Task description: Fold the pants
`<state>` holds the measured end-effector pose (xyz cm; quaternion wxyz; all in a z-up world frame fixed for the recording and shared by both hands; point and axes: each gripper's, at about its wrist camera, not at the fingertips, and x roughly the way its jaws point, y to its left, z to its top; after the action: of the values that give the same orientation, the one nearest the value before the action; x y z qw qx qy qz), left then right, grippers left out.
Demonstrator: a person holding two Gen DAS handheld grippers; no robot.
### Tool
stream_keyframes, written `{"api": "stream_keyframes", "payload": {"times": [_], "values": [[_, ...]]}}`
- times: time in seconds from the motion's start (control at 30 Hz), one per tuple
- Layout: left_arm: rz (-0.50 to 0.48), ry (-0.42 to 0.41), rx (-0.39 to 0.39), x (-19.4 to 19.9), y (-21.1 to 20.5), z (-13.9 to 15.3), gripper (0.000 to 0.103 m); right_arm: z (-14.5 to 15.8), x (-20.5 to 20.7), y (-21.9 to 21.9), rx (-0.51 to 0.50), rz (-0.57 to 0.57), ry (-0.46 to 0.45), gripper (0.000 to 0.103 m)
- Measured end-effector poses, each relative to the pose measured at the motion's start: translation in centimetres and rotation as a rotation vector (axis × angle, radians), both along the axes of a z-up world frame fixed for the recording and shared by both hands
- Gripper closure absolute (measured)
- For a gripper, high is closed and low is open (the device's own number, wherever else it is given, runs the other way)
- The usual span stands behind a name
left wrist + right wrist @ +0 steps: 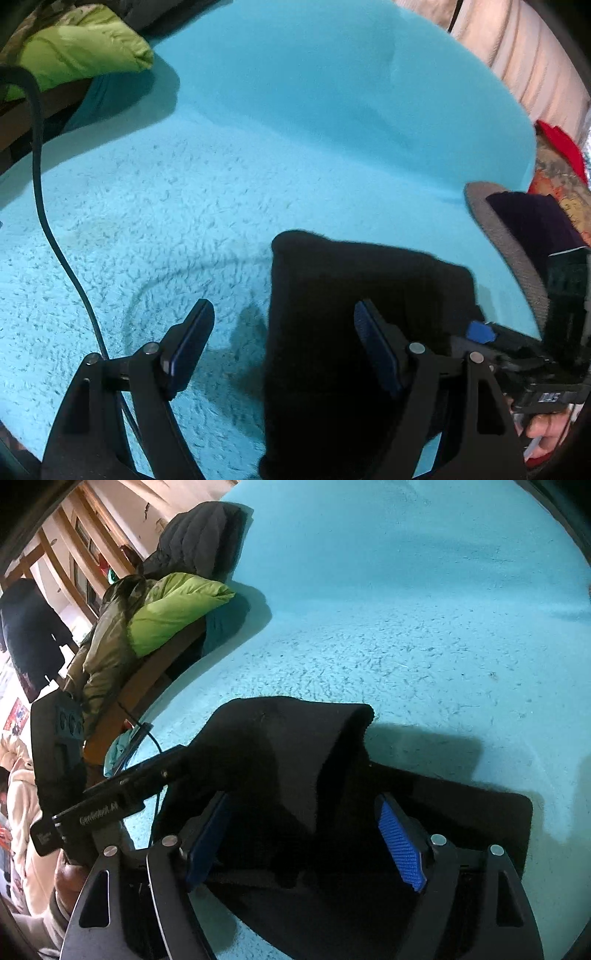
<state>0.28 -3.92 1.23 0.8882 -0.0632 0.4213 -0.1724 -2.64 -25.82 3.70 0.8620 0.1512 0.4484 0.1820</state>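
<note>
A: Pants (295,782), black, lie partly folded on the teal blanket (184,229). Right gripper (308,836) sits over them, jaws spread, grasping nothing.
B: Left gripper (284,350)?
A: Released too, straddling the pants' left edge. Long axis prob. runs away from both; too dark to be sure.

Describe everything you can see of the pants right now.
The pants are black, soft and fleecy-looking, already folded into a thick bundle lying on the turquoise blanket. In the right wrist view the top layer humps up over a flatter layer. Both grippers look open; contact with the cloth is unclear.
</note>
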Motion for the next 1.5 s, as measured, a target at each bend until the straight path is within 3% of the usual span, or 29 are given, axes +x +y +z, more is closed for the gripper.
{"api": "stream_keyframes", "payload": {"times": [0.07,0.17,0.2,0.3,0.47,0.7,0.87,0.93,1.07,1.13,1.3,1.5], "values": [[-0.005,0.019,-0.005,0.6,-0.1,-0.5,0.019,-0.1,0.1,0.1,-0.010,-0.010,-0.003,0.029],[-0.015,0.045,-0.010,1.3,-0.5,-1.3,0.018,0.1,0.2,0.2,-0.017,-0.013,-0.013,0.064],[-0.020,0.060,-0.023,1.4,-0.7,-1.4,0.018,0.2,0.1,0.2,-0.016,-0.007,-0.016,0.081],[-0.037,0.056,-0.029,1.0,-1.0,-1.0,0.018,1.2,-0.6,0.2,-0.020,-0.006,-0.055,0.094],[-0.087,0.025,-0.032,-0.2,-2.5,1.3,0.018,3.8,-2.2,-1.1,0.039,-0.004,-0.105,0.097],[-0.175,0.001,-0.013,-1.8,-5.2,2.9,0.018,6.2,-5.2,-4.4,-0.007,-0.042,-0.146,0.097],[-0.211,0.042,0.018,-2.4,-7.5,1.1,0.018,4.5,-5.6,-8.4,-0.034,-0.138,-0.094,0.098],[-0.220,0.058,0.032,-2.6,-8.0,0.1,0.018,2.5,-5.0,-9.5,-0.049,-0.165,-0.021,0.098],[-0.216,0.083,0.010,-2.4,-7.8,-0.8,0.018,0.6,-4.5,-9.5,-0.072,-0.166,0.024,0.097],[-0.213,0.071,0.022,-2.3,-7.7,-0.2,0.018,1.5,-4.6,-9.5,-0.085,-0.177,0.020,0.090],[-0.198,-0.003,0.035,-2.2,-7.2,2.1,0.018,4.5,-5.4,-9.8,-0.123,-0.185,-0.050,0.089],[-0.191,0.001,0.072,-0.4,-7.4,1.9,0.018,5.6,-4.2,-7.3,-0.120,-0.104,-0.082,0.082]]}}
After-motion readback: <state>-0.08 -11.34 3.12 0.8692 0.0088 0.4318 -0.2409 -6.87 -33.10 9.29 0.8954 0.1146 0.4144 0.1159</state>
